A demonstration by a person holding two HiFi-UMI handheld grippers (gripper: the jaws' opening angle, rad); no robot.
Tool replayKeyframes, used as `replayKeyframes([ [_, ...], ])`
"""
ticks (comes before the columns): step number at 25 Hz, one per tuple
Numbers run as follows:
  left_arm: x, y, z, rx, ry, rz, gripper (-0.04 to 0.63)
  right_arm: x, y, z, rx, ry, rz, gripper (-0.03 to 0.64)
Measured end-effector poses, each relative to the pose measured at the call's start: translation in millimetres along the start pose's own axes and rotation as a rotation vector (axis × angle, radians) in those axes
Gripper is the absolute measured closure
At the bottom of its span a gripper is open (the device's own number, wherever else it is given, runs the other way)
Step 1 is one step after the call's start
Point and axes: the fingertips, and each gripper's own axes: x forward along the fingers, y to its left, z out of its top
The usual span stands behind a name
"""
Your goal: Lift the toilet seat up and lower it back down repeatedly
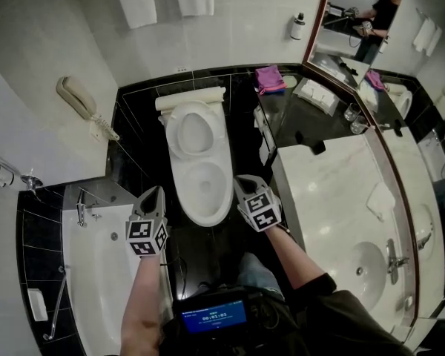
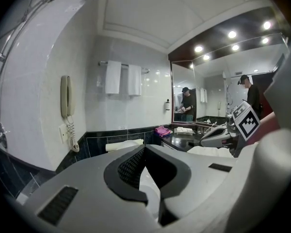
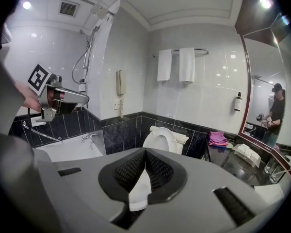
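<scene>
1. Plainly, the toilet seat [image 1: 195, 132] stands raised, leaning back toward the cistern [image 1: 190, 99]; the open bowl [image 1: 208, 191] lies ahead of both pairs of jaws and between them.
2. The left gripper [image 1: 158, 191] hovers just off the bowl's left flank; its jaws are pressed together at the tips with nothing between them; we see no contact with the toilet.
3. The right gripper [image 1: 243, 180] hangs just off the bowl's right flank; its jaws are likewise closed together and empty; in the right gripper view the upright seat shows straight beyond their tips.
4. To the left of the left jaws lies the white bathtub [image 1: 96, 273]; ahead of them and to the left, a wall telephone [image 1: 78, 99] hangs with its coiled cord.
5. Above and beyond both jaws, two white towels [image 3: 179, 64] hang from a rail.
6. Ahead and right of the right jaws, a pink cloth [image 1: 269, 78] sits on the dark counter [image 1: 297, 121]; further right is the pale vanity top [image 1: 334, 191] with its basin [image 1: 367, 262]; a mirror [image 1: 371, 21] rises behind.
</scene>
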Motion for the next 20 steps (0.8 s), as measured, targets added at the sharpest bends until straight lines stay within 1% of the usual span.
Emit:
replayKeyframes([
  [3, 14.7, -2.8, 4.5, -0.006, 0.004, 0.015, 0.594, 12.0, -12.3, 4.0, -0.052, 0.009, 0.011, 0.595],
  [8, 54.9, 0.1, 14.9, 0.002, 0.014, 0.052, 0.594, 53.6, -47.1, 19.2, -0.207, 0.016, 0.026, 0.594],
  [11, 78.4, 2.5, 18.7, 0.009, 0.029, 0.095, 0.594, 85.8, -67.3, 24.4, -0.284, 0.028, 0.060, 0.587],
  [12, 85.5, 2.6, 20.6, 0.014, 0.032, 0.109, 0.594, 95.6, -73.4, 26.8, -0.304, 0.033, 0.076, 0.558],
  [13, 93.1, 2.6, 23.0, 0.020, 0.032, 0.122, 0.594, 105.8, -79.5, 29.7, -0.327, 0.036, 0.091, 0.543],
  [15, 110.3, 3.4, 28.1, 0.033, 0.032, 0.140, 0.594, 127.9, -92.1, 37.9, -0.386, 0.042, 0.111, 0.532],
  [16, 119.1, 4.1, 29.6, 0.039, 0.034, 0.144, 0.594, 139.2, -96.9, 42.3, -0.418, 0.047, 0.117, 0.531],
  [20, 151.7, 10.6, 28.1, 0.052, 0.046, 0.137, 0.594, 190.8, -105.5, 46.8, -0.545, 0.091, 0.139, 0.482],
])
